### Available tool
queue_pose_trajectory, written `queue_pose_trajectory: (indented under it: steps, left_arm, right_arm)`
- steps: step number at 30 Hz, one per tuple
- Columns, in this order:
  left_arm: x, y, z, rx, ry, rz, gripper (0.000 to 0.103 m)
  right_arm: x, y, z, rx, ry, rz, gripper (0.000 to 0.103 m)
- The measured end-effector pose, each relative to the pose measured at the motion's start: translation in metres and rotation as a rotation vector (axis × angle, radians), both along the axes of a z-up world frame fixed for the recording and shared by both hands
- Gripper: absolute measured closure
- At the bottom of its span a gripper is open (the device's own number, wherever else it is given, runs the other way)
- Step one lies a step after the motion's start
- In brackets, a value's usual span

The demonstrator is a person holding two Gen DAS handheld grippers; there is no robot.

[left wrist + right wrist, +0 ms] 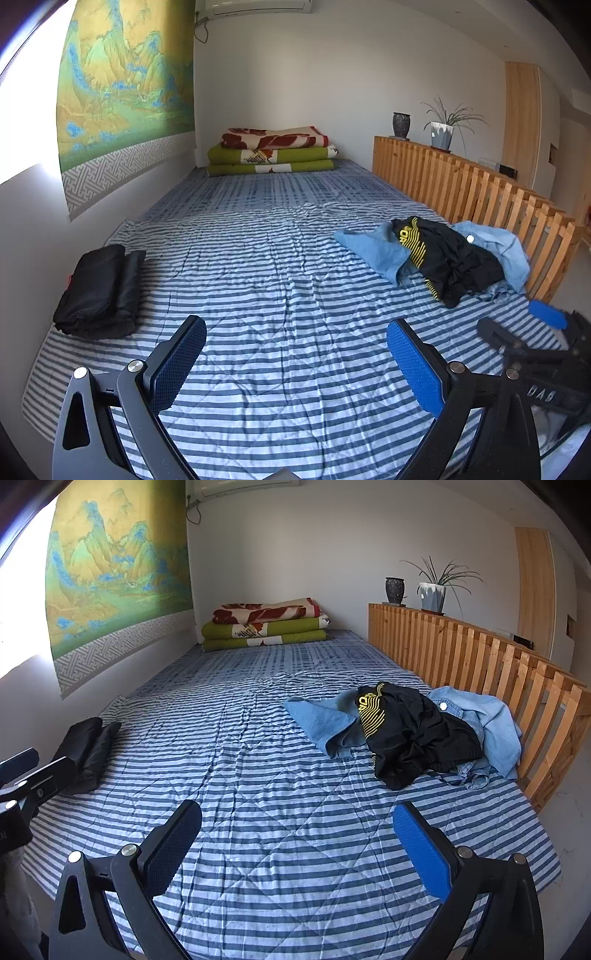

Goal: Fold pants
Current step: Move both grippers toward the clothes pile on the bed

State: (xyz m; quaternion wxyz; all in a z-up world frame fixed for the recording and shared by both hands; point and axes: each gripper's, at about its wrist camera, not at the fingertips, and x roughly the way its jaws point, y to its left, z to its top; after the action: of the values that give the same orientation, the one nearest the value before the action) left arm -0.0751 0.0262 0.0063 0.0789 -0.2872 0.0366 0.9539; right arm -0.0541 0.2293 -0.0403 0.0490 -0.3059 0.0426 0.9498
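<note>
Hand-held grippers, left [295,339] and right [297,821], hover gaping, angled bedward.

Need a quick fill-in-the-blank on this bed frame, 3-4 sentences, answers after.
1. Both the left gripper and the right gripper have their jaws ____.
2. The black-and-yellow garment lies on top of a light ____ one.
3. The folded black garment sits near the ____ with the painting.
4. The potted plant stands on the ____ slatted rail.

Answers: open; blue; wall; wooden
</note>
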Motion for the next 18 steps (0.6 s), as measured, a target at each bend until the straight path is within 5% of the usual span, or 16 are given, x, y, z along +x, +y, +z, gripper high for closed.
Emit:
queue_pose_trajectory:
  steps: [12,18]
  left_arm:
    - [-0.034,-0.038,-0.048,0.027,-0.139,0.122,0.003]
    - [-0.031,-0.041,-0.063,0.015,-0.140,0.097,0.003]
  right_arm:
    - [-0.020,-0.005,-0.005,0.053,-0.018,-0.025,0.001]
    - [-0.023,-0.008,-0.009,0.048,-0.036,-0.003,0.001]
